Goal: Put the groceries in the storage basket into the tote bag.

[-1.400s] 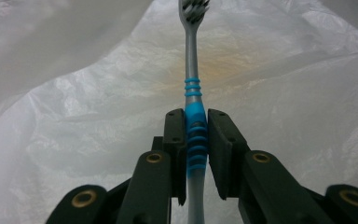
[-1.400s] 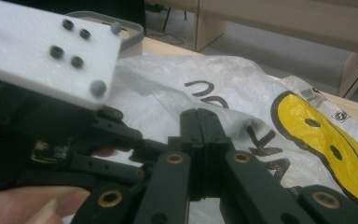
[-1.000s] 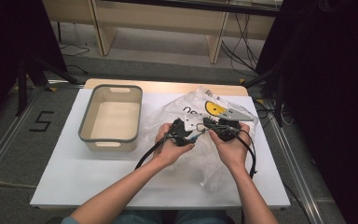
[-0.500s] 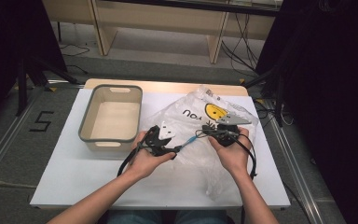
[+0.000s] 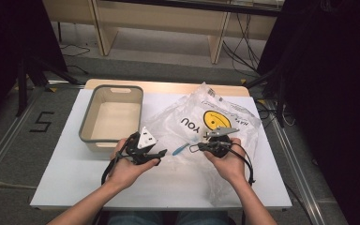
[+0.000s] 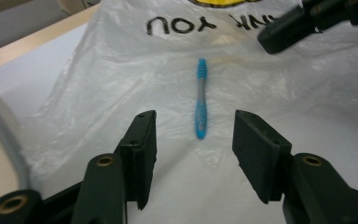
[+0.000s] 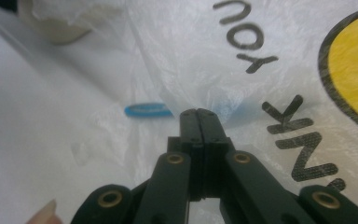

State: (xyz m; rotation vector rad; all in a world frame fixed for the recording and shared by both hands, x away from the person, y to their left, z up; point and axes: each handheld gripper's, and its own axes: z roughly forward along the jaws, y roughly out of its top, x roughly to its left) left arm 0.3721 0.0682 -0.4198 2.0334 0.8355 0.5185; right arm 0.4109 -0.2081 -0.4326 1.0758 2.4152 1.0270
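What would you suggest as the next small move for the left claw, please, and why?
Probably ease the left claw forward and close it on the blue toothbrush. Its jaws stand apart and have just been closing a little with nothing between them, and the toothbrush lies just ahead, partly out of the plastic bag. The right claw is shut, seemingly pinching the bag.

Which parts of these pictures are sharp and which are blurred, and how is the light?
High view: the table is bright, the room behind dark. Left gripper view: the blue toothbrush is fairly sharp, its own jaws soft. Right gripper view: the plastic bag print is soft, and the toothbrush looks hazy under the film.
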